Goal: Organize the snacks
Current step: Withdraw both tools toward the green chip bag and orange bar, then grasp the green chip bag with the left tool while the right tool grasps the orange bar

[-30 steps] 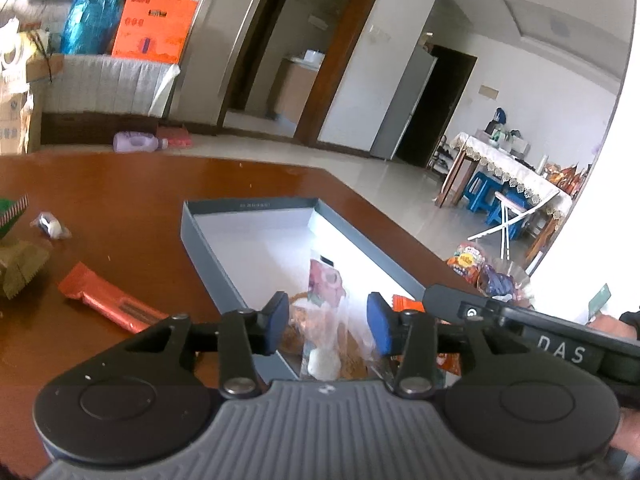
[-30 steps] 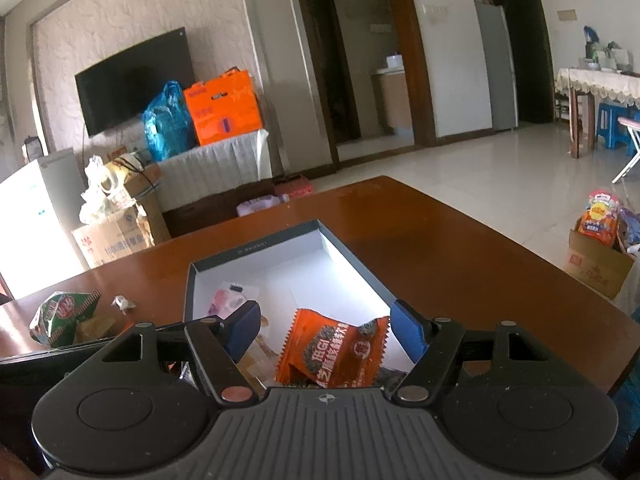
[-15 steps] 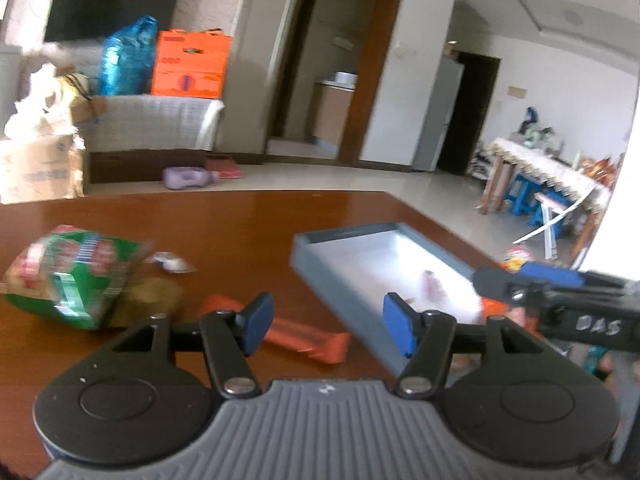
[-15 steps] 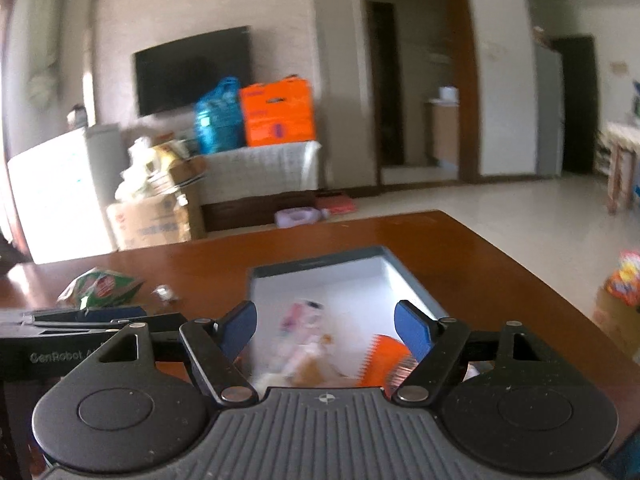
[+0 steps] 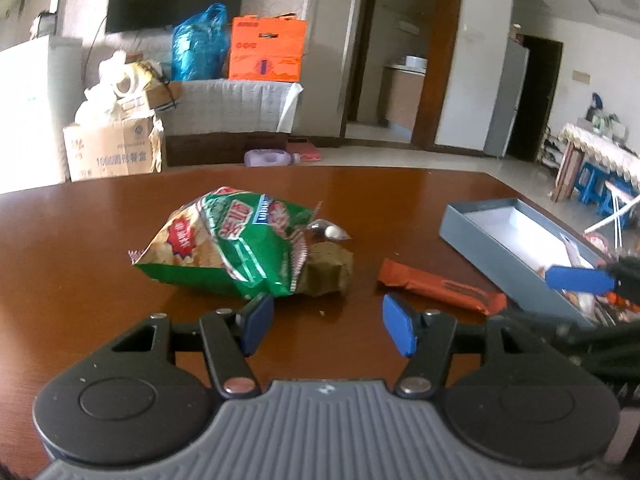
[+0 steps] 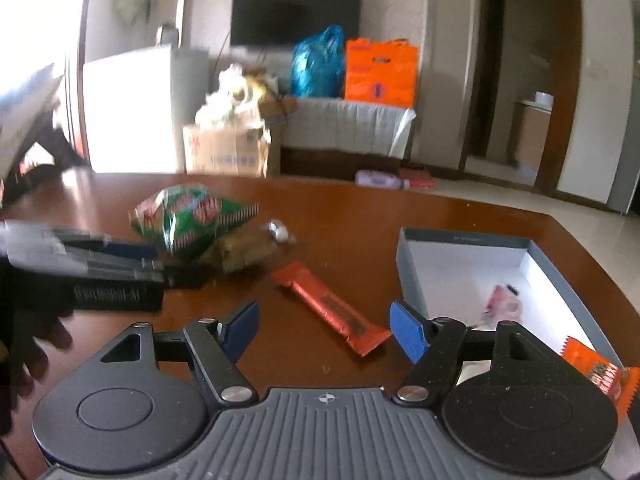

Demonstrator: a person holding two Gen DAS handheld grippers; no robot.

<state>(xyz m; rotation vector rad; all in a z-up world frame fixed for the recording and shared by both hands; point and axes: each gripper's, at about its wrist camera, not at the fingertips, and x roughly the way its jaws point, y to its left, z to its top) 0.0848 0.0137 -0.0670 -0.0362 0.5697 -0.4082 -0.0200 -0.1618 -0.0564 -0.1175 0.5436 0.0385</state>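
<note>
Both claws have swung away from the grey box (image 6: 460, 242) and now face the loose snacks on the brown surface (image 5: 80, 260). Left claw (image 5: 328, 326) has just been opening and holds nothing; it points at the green chip bag (image 5: 228, 246). Right claw (image 6: 324, 332) has just closed a little (its pads are apart, nothing between them), with the orange bar (image 6: 332, 310) lying just ahead. An orange packet (image 6: 592, 372) and a pink one (image 6: 504, 300) sit in the box.

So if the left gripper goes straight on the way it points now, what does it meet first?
Probably the olive-brown packet, tucked against the green chip bag. Both lie just ahead of the open, empty left gripper; depth is unclear.
</note>
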